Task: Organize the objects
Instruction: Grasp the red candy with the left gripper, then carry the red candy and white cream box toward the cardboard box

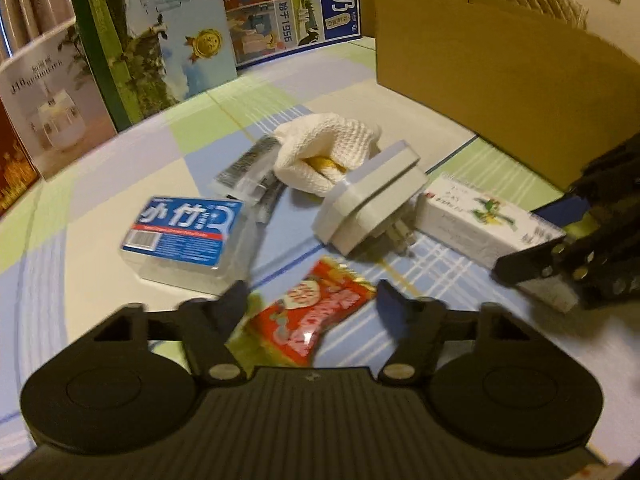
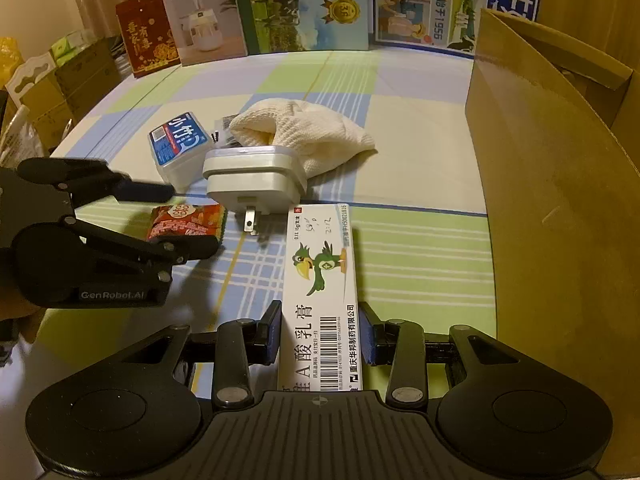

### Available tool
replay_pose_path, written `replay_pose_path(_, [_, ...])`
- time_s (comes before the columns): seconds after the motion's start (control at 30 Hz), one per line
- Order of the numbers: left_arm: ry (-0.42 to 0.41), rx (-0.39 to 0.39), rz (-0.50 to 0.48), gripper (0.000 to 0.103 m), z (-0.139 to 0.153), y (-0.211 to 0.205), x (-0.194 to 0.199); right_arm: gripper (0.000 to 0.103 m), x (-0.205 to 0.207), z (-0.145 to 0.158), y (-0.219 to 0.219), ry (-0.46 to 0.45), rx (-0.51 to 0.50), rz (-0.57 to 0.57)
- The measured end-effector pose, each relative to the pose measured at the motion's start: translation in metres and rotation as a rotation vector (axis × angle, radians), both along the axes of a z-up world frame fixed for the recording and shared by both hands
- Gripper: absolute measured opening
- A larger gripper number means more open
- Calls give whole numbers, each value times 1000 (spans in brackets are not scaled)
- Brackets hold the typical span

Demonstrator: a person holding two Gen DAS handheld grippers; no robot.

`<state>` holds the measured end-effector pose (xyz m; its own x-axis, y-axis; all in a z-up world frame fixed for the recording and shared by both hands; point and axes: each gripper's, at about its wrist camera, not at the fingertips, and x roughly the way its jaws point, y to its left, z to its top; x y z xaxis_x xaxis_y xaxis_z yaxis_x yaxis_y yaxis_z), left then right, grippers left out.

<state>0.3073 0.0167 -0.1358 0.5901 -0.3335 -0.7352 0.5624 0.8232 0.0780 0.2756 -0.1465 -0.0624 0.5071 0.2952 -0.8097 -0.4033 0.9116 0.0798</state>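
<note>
A: Checked cloth over the counter (image 2: 400, 184), printed cartons along the back, an open cardboard box (image 2: 540, 184) to the right.

B: The ointment carton (image 2: 320, 300)?

A: Lying flat between my right tongs (image 2: 322, 332), pads at both long sides; whether they grip, I cannot tell. Box near, likely its destination.

B: Left?

A: Left tongs (image 1: 312, 304) spread apart over the red snack packet (image 1: 316, 320). Beyond: white adapter (image 2: 252, 184), knitted cloth (image 2: 312, 136), blue-labelled case (image 2: 180, 144).
</note>
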Motion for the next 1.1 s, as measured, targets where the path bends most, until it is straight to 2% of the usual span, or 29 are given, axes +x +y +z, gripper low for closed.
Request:
replay_pose_path(0.07, [29,-14,17,35,3,0,-5,36,-1,0,0,3,4,0])
replay_pose_path(0.13, [54,-6,36,30,6,-2,-13,36,-4,1,0,4,5,4])
replay_pose_path(0.37, [128,-19,161,27,13,-8,-50,36,-18,3,-1,7,11,17])
replay_pose_path(0.5, [115,-40,189,29,11,-10,-61,36,-18,2,-2,5,9,17])
replay_pose_path(0.57, [112,-48,197,38,10,-10,-61,36,-18,1,-3,-4,8,15])
replay_pose_path(0.6, [110,-51,200,39,9,-10,-60,36,-17,0,-3,-3,9,17])
replay_pose_path(0.8, [93,-66,219,40,8,-10,-58,41,-8,-2,0,-24,12,12])
replay_pose_path(0.83, [93,-67,222,39,8,-10,-58,41,-8,-3,1,-29,7,14])
replay_pose_path(0.93, [96,-67,235,26,9,-9,-57,38,-8,-4,9,-46,-48,44])
replay_pose_path(1.1, [110,-65,257,23,11,-9,-59,35,-10,-4,6,-45,-53,21])
